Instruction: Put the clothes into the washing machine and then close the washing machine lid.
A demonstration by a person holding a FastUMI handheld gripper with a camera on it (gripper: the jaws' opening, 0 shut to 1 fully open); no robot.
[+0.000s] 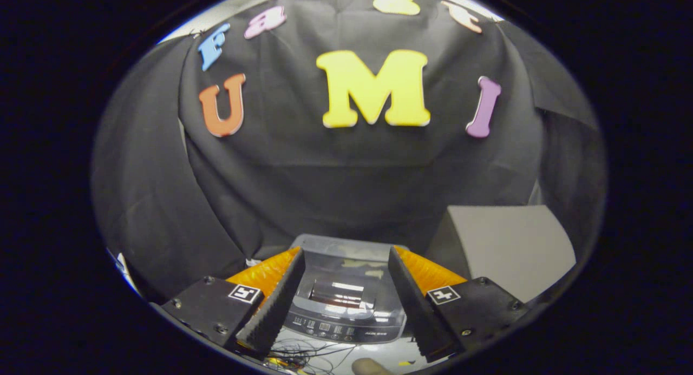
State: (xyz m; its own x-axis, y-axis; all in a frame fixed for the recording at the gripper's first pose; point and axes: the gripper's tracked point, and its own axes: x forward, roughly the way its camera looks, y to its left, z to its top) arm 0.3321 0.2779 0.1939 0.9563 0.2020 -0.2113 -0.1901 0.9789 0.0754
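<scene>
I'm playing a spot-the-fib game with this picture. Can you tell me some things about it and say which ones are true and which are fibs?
1. The gripper has its fingers spread apart. True.
2. The fingers are squeezing a shirt. False: nothing is between them; they are open.
3. The washing machine sits ahead of the fingers, seen between them. True.
4. The washing machine lid looks see-through. True.
5. A red bucket stands beside the machine. False: a grey box stands there.

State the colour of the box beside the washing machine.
Plain grey box, clearest in the gripper view, beyond the open gripper.
</scene>
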